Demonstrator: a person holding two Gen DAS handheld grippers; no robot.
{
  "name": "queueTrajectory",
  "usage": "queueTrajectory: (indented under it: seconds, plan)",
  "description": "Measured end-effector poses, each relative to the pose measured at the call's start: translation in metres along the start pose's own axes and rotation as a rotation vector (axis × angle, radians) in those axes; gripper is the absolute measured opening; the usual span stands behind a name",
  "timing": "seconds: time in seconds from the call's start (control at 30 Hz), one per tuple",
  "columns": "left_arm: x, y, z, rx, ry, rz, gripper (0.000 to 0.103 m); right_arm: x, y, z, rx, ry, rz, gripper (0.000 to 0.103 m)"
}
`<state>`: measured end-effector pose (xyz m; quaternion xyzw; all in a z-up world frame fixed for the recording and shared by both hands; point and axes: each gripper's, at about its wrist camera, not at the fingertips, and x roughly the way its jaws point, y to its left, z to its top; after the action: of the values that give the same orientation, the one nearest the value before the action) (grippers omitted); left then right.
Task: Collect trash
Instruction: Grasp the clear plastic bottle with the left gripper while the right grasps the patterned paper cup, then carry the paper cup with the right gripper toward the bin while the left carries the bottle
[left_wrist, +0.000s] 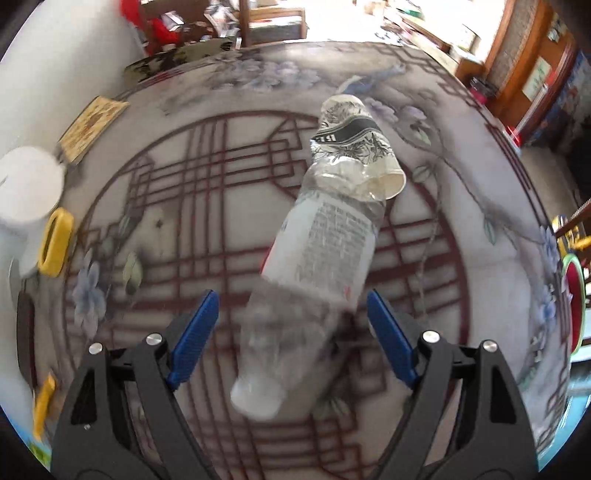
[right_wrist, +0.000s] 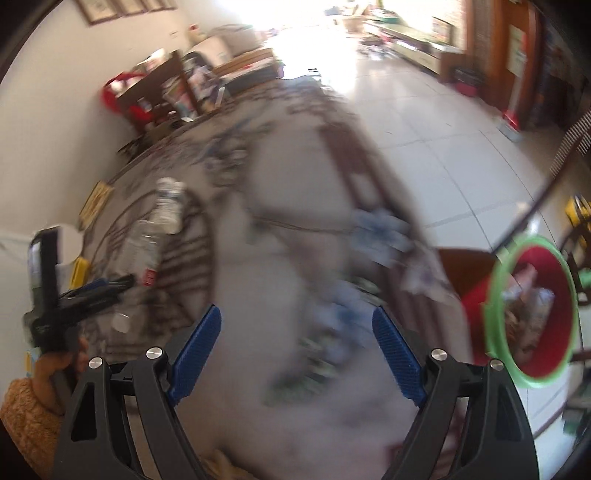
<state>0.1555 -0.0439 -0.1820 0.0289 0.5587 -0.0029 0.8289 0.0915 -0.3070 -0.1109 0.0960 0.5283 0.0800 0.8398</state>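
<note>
Left claw (left_wrist: 291, 334) spread apart over a plastic bottle (left_wrist: 317, 254) lying on the patterned surface (left_wrist: 480, 258), pads not touching it, paper cup (left_wrist: 354, 144) at its far end, right claw (right_wrist: 295, 354) apart and empty, red bin (right_wrist: 532, 314) nearby.

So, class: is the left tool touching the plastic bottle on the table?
Apart. The left wrist view shows the plastic bottle lying between the left tool's open blue pads, with patterned table visible on both sides.

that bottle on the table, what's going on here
A person with a gripper in each hand is clearing trash. The left gripper hangs open over a clear plastic bottle lying on the patterned table, pads not touching it; a crumpled paper cup lies at its far end. The right gripper is open and empty, near a red bin.
</note>
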Motion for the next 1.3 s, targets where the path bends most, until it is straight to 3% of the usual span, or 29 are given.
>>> queueTrajectory:
  seconds: [0.1, 0.13, 0.17, 0.37, 0.47, 0.57, 0.6, 0.63, 0.67, 0.7, 0.73, 0.8, 1.03, 1.3]
  plan:
    - [0.015, -0.002, 0.009, 0.020, 0.013, -0.055, 0.079, 0.013, 0.037, 0.027, -0.058, -0.004, 0.028, 0.084]
    - [0.019, -0.001, 0.011, 0.015, 0.015, -0.088, 0.066, 0.019, 0.047, 0.036, -0.073, -0.004, 0.034, 0.086]
    - [0.020, 0.000, 0.013, 0.008, 0.012, -0.101, 0.064, 0.029, 0.061, 0.049, -0.092, 0.001, 0.041, 0.086]
    - [0.000, 0.027, -0.008, -0.152, -0.014, -0.201, 0.052, 0.102, 0.112, 0.104, -0.130, 0.092, 0.074, 0.086]
    - [-0.012, 0.044, -0.026, -0.211, -0.017, -0.209, 0.051, 0.144, 0.127, 0.119, -0.114, 0.151, 0.081, 0.086]
    - [-0.023, 0.056, -0.040, -0.231, -0.030, -0.171, 0.051, 0.186, 0.139, 0.128, -0.085, 0.210, 0.071, 0.084]
    - [-0.027, 0.062, -0.044, -0.248, -0.034, -0.161, 0.050, 0.198, 0.143, 0.130, -0.081, 0.227, 0.072, 0.082]
    - [-0.028, 0.064, -0.045, -0.256, -0.035, -0.158, 0.050, 0.208, 0.146, 0.130, -0.086, 0.240, 0.076, 0.070]
    - [-0.030, 0.066, -0.045, -0.265, -0.038, -0.155, 0.050, 0.213, 0.150, 0.131, -0.094, 0.250, 0.081, 0.049]
    - [-0.033, 0.068, -0.045, -0.268, -0.044, -0.148, 0.050, 0.216, 0.153, 0.131, -0.097, 0.251, 0.120, 0.045]
    - [-0.035, 0.068, -0.045, -0.267, -0.051, -0.142, 0.050, 0.213, 0.154, 0.131, -0.104, 0.240, 0.118, 0.035]
    - [-0.039, 0.067, -0.043, -0.257, -0.066, -0.131, 0.050, 0.200, 0.157, 0.130, -0.147, 0.200, 0.105, 0.031]
    - [-0.055, 0.045, -0.036, -0.187, -0.107, -0.151, 0.050, 0.115, 0.124, 0.100, -0.181, 0.111, 0.144, 0.031]
    - [-0.092, -0.006, -0.037, -0.084, -0.172, -0.212, 0.050, 0.020, 0.061, 0.028, -0.116, 0.034, 0.057, 0.031]
